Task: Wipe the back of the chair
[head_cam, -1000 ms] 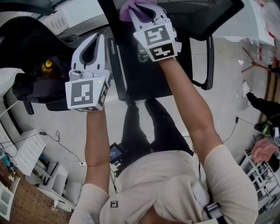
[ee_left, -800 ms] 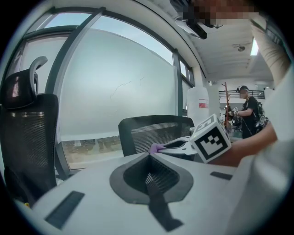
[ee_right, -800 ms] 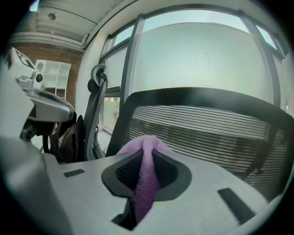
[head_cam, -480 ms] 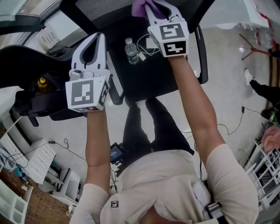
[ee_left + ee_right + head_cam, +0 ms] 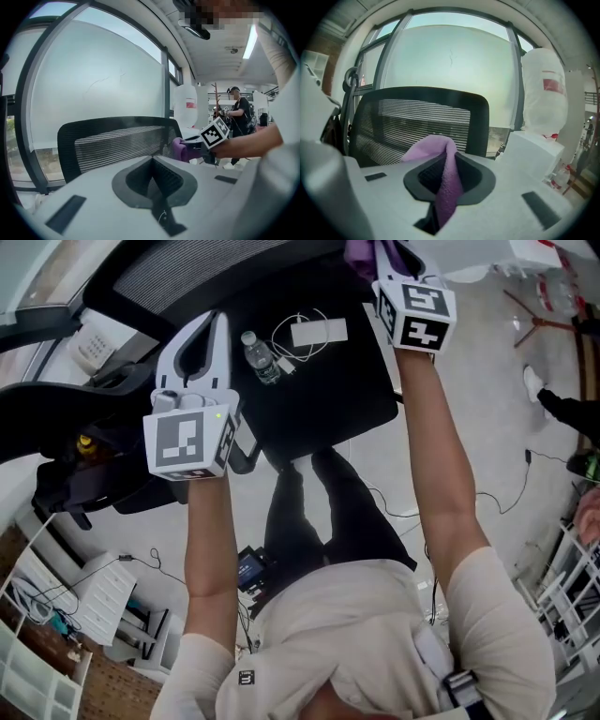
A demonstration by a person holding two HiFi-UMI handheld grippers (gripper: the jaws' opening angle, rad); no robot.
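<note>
The black office chair has a mesh back (image 5: 178, 276) at the top of the head view and a dark seat (image 5: 319, 399) below it. My right gripper (image 5: 386, 261) is shut on a purple cloth (image 5: 361, 251) at the right end of the back. In the right gripper view the cloth (image 5: 446, 180) hangs out of the right gripper (image 5: 449, 171) in front of the mesh back (image 5: 417, 124). My left gripper (image 5: 208, 326) hovers over the seat's left side, shut and holding nothing. In its own view the left gripper (image 5: 153, 164) faces the mesh back (image 5: 117, 145) with the cloth (image 5: 180, 149) off to the right.
A water bottle (image 5: 260, 356) and a white charger with its cable (image 5: 319, 332) lie on the seat. Another black chair (image 5: 56, 446) stands at the left, white shelves (image 5: 94, 596) lower left. A person (image 5: 239, 117) stands far right. A white wrapped object (image 5: 539, 93) is beside the window.
My right gripper has carried the purple cloth to the right along the top of the chair back. The left gripper has stayed where it was.
</note>
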